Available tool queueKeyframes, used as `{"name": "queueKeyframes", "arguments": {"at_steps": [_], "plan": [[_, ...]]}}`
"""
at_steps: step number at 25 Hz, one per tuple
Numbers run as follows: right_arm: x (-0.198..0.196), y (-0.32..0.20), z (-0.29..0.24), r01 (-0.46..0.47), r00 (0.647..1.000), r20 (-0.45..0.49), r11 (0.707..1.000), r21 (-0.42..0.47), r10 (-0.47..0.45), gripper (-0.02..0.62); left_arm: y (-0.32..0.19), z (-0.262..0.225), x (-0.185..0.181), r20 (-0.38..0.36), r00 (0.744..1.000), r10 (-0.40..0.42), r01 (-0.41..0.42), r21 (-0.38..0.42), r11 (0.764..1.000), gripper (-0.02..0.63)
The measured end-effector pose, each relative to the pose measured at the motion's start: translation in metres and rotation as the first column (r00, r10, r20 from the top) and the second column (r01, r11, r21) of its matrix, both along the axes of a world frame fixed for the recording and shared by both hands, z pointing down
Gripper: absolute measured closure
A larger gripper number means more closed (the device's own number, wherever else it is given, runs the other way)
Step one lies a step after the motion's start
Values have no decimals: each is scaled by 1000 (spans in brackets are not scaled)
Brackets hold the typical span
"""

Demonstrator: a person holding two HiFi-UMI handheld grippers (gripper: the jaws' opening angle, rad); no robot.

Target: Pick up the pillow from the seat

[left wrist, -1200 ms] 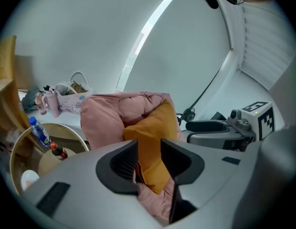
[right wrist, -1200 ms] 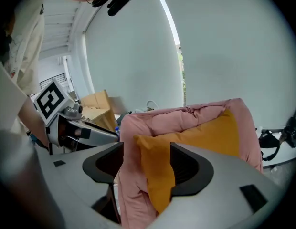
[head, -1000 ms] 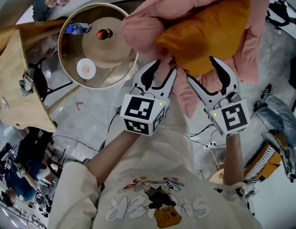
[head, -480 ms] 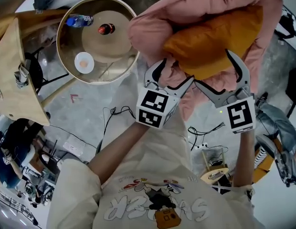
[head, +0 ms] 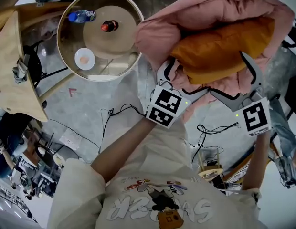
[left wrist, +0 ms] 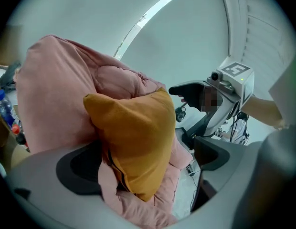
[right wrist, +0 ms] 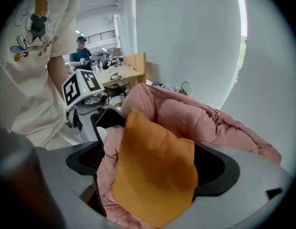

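grey concrete floor [head: 90, 113] with loose cables [head: 120, 110] fills the space under the head view. at upper left stands a round table [head: 60, 42] with a glass top, carrying a water bottle [head: 81, 16], a dark bottle with a red cap [head: 109, 26] and a small white dish [head: 84, 59]. a wooden desk [head: 14, 70] sits at the far left edge.

the pink padded seat [head: 205, 8] bulges at upper right, and the orange pillow [head: 219, 49] lies in its hollow, pressed against the pink padding on several sides.

the person, in a cream printed shirt [head: 153, 194], reaches both arms toward the seat. the left gripper [head: 184, 80] is at the pillow's lower left corner. its jaws have just been opening and stand wide apart. in the left gripper view the pillow's corner and a fold of pink fabric sit between them, close against one pad, while the other pad stands clear of the pillow.

the right gripper [head: 229, 75] is at the pillow's right end, tilted steeply down. its jaws have also just been opening and are spread wide. in the right gripper view the pillow fills the gap between them, its edges overlapping both dark pads, with pink fabric bunched below. whether the pads touch the pillow cannot be told. the pillow rests on the seat, not lifted.
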State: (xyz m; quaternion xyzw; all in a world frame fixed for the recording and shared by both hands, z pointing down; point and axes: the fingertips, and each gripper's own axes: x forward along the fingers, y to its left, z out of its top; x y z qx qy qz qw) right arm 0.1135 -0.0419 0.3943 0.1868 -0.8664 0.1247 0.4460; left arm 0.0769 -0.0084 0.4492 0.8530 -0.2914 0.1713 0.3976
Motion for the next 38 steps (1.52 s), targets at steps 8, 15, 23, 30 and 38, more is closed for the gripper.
{"name": "queueKeyframes", "arguments": {"at_steps": [8, 15, 23, 30, 38], "plan": [[-7, -12, 15, 215, 973, -76, 975, -58, -219, 12, -16, 13, 7, 9, 1000, -27, 27, 27, 999, 11], [0, -30, 23, 262, 955, -132, 964, -47, -266, 14, -25, 26, 11, 21, 999, -47, 47, 35, 998, 11], [2, -41, 51, 423, 856, -300, 904, -58, -420, 14, -34, 35, 18, 31, 998, -53, 51, 58, 997, 12], [6, -37, 75, 478, 804, -343, 871, -111, -485, 15, -40, 42, 18, 67, 994, -82, 76, 86, 993, 25], [21, -29, 104, 523, 729, -432, 839, -150, -531, 20, -46, 49, 26, 54, 996, -66, 62, 74, 995, 135]]}}
